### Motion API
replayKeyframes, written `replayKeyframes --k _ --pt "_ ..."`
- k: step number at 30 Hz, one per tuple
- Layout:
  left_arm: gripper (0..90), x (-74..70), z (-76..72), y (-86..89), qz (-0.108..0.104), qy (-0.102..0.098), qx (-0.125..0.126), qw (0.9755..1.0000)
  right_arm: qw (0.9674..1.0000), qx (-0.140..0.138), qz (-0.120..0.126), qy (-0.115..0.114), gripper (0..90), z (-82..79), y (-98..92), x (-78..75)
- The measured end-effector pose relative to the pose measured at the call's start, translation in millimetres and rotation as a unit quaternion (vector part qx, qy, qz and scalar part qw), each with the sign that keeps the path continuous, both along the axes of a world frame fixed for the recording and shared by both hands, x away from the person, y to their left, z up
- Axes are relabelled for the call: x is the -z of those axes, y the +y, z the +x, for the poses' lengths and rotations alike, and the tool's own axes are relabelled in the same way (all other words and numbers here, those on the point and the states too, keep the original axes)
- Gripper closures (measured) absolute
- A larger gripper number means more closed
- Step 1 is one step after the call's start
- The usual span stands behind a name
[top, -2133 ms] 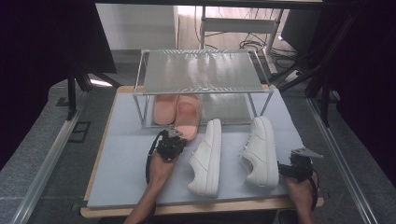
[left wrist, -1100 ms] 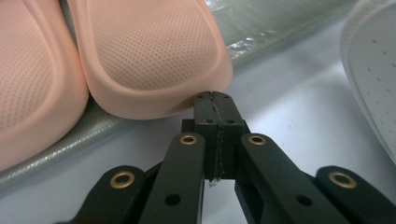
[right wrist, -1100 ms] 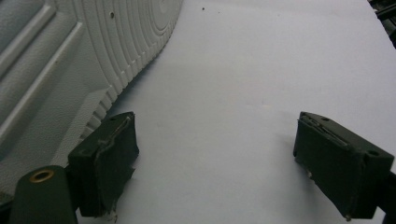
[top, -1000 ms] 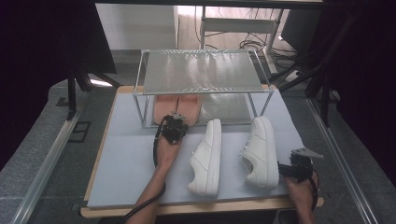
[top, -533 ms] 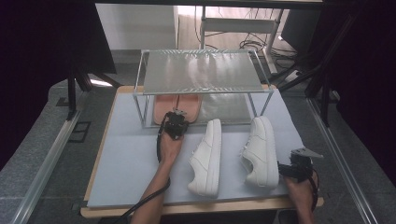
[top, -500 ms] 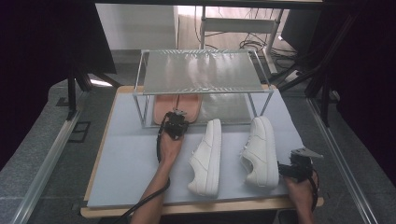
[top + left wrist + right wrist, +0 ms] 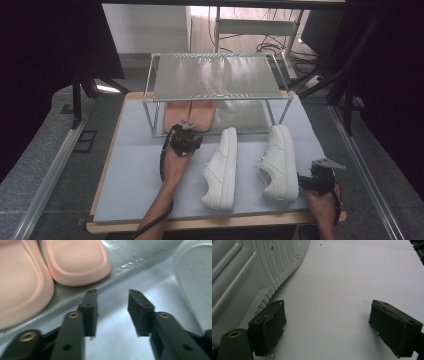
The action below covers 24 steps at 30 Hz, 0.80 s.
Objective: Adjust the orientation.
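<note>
Now left gripper (image 7: 112, 302) jaws have just been opened, nothing between, just short of slippers (image 7: 75, 262); right gripper (image 7: 327, 327) held wide apart beside sneaker (image 7: 249, 270).

Slippers (image 7: 190, 114) side by side under the rack (image 7: 216, 77), two sneakers (image 7: 221, 168) in front, right of them.

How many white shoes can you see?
2. One white shoe lies mid-table; the other white shoe lies to its right, near the right gripper. Both are on their sides.
</note>
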State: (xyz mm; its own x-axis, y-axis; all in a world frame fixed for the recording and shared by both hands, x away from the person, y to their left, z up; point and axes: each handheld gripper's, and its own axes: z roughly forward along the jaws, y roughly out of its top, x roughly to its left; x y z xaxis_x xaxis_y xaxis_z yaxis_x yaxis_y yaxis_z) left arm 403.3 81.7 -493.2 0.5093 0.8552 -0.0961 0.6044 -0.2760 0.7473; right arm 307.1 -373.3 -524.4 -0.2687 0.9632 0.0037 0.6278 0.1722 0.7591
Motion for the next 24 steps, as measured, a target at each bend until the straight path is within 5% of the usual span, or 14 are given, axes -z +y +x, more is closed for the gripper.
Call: replayKeyframes --k 12,24 --pt "31.0 -2.6 -40.1 30.1 -0.008 -0.008 -0.009 0.9999 1.0 0.0 -0.001 0.0 13.9 0.2 0.0 -0.1" --pt "12.3 9.0 -79.8 52.6 0.016 0.006 0.0 0.9999 1.0 -0.008 -0.003 0.004 13.4 0.8 -0.8 -0.9"
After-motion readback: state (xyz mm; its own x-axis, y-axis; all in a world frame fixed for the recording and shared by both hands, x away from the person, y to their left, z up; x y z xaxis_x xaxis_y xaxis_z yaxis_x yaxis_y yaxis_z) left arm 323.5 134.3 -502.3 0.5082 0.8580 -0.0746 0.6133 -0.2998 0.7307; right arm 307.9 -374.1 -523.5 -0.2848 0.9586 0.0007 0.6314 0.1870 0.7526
